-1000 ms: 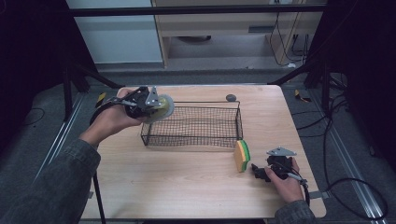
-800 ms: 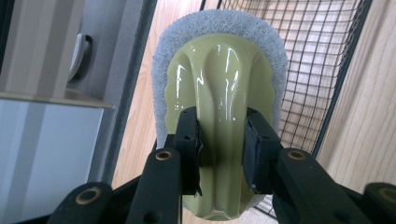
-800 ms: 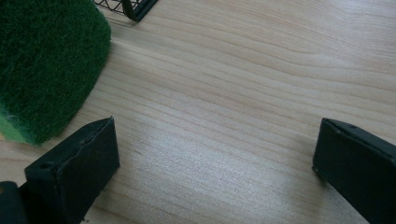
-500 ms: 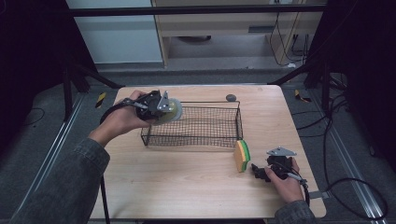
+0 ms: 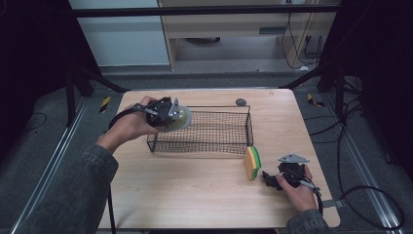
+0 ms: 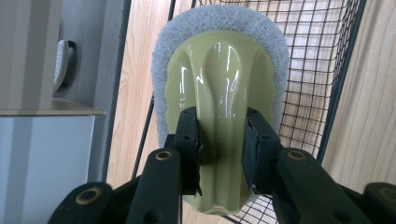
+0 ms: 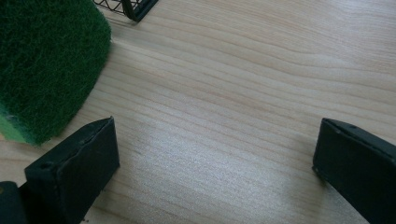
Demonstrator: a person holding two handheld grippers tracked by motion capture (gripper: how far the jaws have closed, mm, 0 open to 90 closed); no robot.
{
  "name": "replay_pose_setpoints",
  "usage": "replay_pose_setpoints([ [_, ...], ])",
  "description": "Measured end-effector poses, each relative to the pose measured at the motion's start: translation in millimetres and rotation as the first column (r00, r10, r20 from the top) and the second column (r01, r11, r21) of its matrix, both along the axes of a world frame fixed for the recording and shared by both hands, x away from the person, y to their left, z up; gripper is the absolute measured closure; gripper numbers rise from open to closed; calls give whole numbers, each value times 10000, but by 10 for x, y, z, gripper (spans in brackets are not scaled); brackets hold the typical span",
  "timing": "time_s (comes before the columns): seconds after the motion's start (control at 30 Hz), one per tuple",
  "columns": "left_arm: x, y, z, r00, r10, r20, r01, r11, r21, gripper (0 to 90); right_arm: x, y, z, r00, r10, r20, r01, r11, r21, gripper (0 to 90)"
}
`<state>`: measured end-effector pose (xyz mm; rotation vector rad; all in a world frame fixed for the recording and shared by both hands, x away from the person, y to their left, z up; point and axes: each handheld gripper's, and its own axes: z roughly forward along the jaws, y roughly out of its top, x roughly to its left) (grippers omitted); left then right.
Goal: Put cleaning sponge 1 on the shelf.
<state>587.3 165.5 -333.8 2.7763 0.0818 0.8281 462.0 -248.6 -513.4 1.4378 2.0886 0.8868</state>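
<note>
Left fingers (image 6: 219, 140) pinching green scrubber (image 6: 219, 84) over basket (image 5: 214, 141) corner, seemingly; right fingers (image 7: 215, 163) spread

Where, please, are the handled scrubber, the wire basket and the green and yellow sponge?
handled scrubber (image 6: 219, 88): left gripper view, on its glossy green handle.
wire basket (image 5: 249, 127): high view, on its right end wall.
green and yellow sponge (image 5: 252, 162): high view, on its upper edge.

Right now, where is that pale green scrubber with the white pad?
The scrubber is clamped in the left gripper, held in the air over the left end of the wire basket, at the left of the high view.
</note>
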Motion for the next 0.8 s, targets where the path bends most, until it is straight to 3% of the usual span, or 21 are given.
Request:
replay_pose_setpoints([
  [0.33,22,-32,-47,9999,-35,-146,36,10000,31,698,0,0,0,10000,2,-1,-2,10000,-3,5],
  [0.8,22,-5,-117,9996,-75,-280,86,9991,410,698,0,0,0,10000,2,1,-2,10000,-3,5],
])
